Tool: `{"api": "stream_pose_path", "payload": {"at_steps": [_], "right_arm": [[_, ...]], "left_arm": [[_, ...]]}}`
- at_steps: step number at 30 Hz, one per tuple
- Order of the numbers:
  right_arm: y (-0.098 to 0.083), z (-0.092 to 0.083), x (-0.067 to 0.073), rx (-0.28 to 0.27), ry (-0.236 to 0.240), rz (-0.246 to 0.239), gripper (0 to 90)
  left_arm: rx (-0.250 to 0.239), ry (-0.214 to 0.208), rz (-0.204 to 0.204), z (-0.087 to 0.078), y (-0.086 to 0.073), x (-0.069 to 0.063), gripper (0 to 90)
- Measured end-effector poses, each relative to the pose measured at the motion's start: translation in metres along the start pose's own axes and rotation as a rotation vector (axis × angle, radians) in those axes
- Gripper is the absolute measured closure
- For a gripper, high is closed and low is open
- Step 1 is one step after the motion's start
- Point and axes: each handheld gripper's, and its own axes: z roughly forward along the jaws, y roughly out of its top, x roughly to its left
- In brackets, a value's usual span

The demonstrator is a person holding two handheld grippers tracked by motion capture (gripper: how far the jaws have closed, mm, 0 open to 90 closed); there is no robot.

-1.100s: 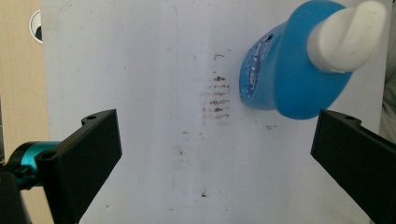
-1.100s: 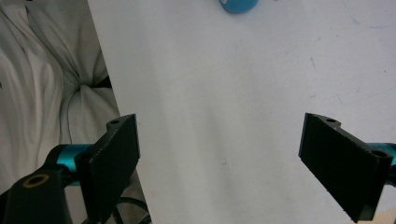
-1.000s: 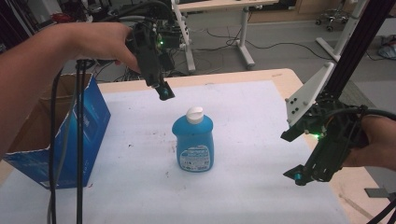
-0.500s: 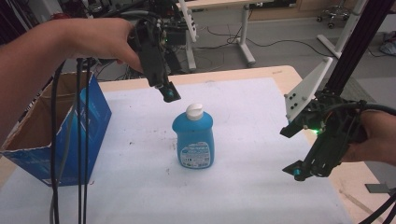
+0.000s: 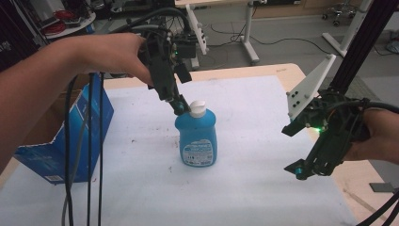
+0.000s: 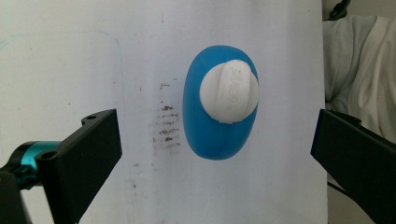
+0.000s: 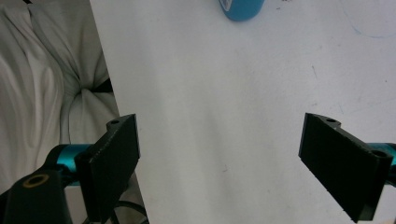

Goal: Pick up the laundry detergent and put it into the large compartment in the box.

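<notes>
A blue bottle (image 5: 196, 139) with a white cap (image 5: 198, 108) stands upright in the middle of the white table cover. My left gripper (image 5: 180, 107) points down just left of the cap and a little above it. From above, the left gripper view has the cap (image 6: 229, 91) and the blue bottle (image 6: 208, 135) between its two black jaws, which stand wide apart and touch nothing, so the left gripper (image 6: 217, 154) is open. My right gripper (image 5: 301, 173) hangs over the table's right side, far from the bottle. The right gripper (image 7: 219, 163) is open over bare white cover, with the bottle's base (image 7: 241, 9) at the top edge.
An open blue cardboard box (image 5: 70, 136) stands at the table's left edge, with black cables (image 5: 89, 155) hanging in front of it. Bare wooden tabletop (image 5: 362, 188) lies past the cover's right edge. Desk legs and cables occupy the floor behind the table.
My left gripper has moved toward the bottle and slightly down, from behind and to its left to right beside the cap. The right gripper and the bottle have stayed put.
</notes>
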Motion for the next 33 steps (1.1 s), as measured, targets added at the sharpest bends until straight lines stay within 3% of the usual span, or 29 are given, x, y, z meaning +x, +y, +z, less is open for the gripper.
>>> {"api": "stream_pose_path", "payload": {"at_steps": [33], "right_arm": [[0.0, 0.005, -0.004, -0.008, 0.009, -0.002, 11.7]], "left_arm": [[0.02, -0.038, 0.021, 0.048, 0.006, 0.0, 1.8]]}}
